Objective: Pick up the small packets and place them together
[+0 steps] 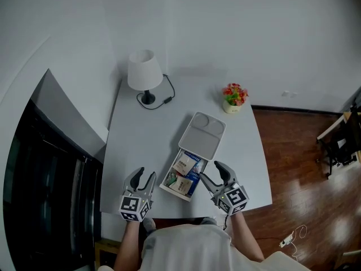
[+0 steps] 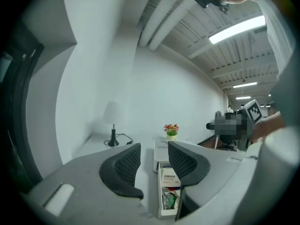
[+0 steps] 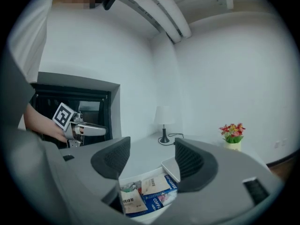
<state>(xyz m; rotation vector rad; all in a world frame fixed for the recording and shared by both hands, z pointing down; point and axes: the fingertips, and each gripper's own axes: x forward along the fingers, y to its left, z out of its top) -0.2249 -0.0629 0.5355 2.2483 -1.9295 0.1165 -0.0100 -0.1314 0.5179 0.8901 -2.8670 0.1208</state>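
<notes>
At the near edge of the white counter [image 1: 141, 145], here's the setup:

- The left claw [image 1: 146, 176] hangs above the counter just left of the box, its jaws a modest way apart. Nothing sits between the pads and they aren't touching anything.
- The right claw [image 1: 210, 171] is at the box's right side, near its near corner. Its jaws are wider apart than the left's and also empty. In the right gripper view it looks past its own jaws and down into the box.
- The small packets [image 1: 185, 173] are all lying together inside the open white box [image 1: 167, 180], between the two claws. There's a beige packet [image 3: 154, 185] on top of a blue one marked COFFEE [image 3: 157, 201], plus another pale one [image 3: 132, 201] closer in.
- The box's lid [image 1: 202, 135] lies flat right behind the box, touching its far end.
- A white lamp [image 1: 145, 75] with its cord stands at the far left corner of the counter. A little flower pot [image 1: 234, 97] is at the far right. Both are well clear of the claws.
- A dark cabinet [image 1: 45, 174] runs along the counter's left side.
- Nothing blocks either claw from the box.
</notes>
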